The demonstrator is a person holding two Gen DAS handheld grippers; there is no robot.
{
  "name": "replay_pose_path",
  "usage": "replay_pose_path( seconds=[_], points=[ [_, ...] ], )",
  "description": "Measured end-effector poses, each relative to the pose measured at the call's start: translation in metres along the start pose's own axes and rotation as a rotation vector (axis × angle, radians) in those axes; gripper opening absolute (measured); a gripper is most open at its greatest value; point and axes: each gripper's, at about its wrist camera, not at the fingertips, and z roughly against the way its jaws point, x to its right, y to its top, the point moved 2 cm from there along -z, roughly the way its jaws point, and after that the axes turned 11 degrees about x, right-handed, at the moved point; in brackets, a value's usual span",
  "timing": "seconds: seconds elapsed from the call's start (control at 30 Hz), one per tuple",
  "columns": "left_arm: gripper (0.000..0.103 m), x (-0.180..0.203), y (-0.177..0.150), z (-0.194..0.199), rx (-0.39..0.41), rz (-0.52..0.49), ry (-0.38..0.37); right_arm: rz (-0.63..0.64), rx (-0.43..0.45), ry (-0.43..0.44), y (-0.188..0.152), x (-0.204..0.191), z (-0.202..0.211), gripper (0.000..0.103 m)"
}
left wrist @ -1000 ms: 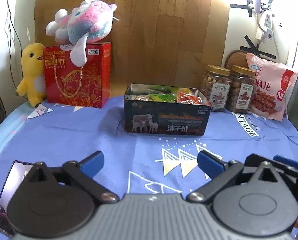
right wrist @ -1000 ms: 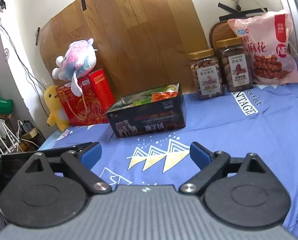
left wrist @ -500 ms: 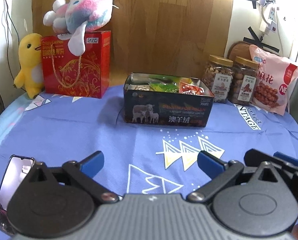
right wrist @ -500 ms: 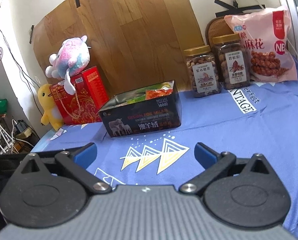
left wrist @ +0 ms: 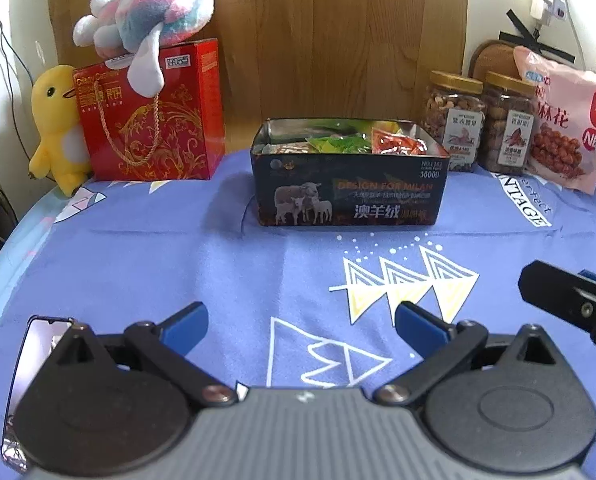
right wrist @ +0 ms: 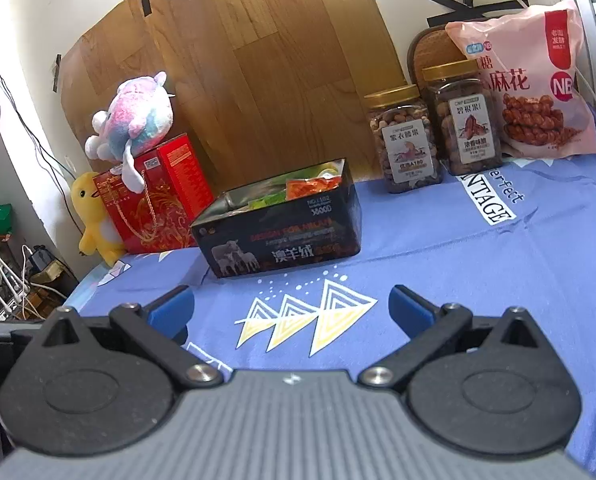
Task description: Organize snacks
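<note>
A blue-clothed surface [left wrist: 178, 264] carries the open black tin [left wrist: 347, 196] at centre, snack packets inside. Far left, a red gift box [left wrist: 154, 120] beside a yellow duck plush [left wrist: 56, 120]. Far right, two nut jars [left wrist: 453, 120] [left wrist: 507, 128], then a pink snack bag [left wrist: 561, 120]; a phone [left wrist: 34, 344] lies near left.

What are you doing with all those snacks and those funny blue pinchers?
A person is tidying snacks with two hand-held grippers. Right now the left gripper and the right gripper are both open, holding nothing, above the blue tablecloth. Ahead sits a dark tin box with snack packets inside. Two nut jars and a pink snack bag stand at the back right, untouched.
</note>
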Motion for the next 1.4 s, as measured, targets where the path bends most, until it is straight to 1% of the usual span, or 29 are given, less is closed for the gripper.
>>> replay_pose_path(
  seconds=[0.23,0.37,0.47,0.63,1.0,1.3,1.4],
  points=[
    [0.103,0.005,-0.001,-0.01,-0.02,-0.033,0.013,-0.022,-0.016,0.004,0.001,0.009,-0.009,0.103],
    [0.103,0.004,-0.001,-0.011,-0.01,-0.036,0.01,-0.026,-0.025,0.008,0.001,0.011,-0.013,0.103],
    [0.103,0.0,0.001,-0.011,0.003,-0.017,0.011,-0.027,-0.033,0.01,0.0,0.011,-0.016,0.103],
    [0.103,-0.005,0.002,-0.01,0.028,-0.015,0.05,-0.027,-0.041,0.013,-0.001,0.012,-0.019,0.103],
    [0.103,-0.017,0.006,-0.006,0.053,0.019,0.087,-0.024,-0.047,0.022,-0.002,0.011,-0.02,0.103],
    [0.103,-0.016,0.003,-0.003,0.06,-0.005,0.106,-0.023,-0.047,0.023,-0.002,0.011,-0.019,0.103],
    [0.103,-0.015,0.002,-0.004,0.061,-0.018,0.125,-0.027,-0.046,0.023,-0.002,0.011,-0.019,0.103]
  ],
)
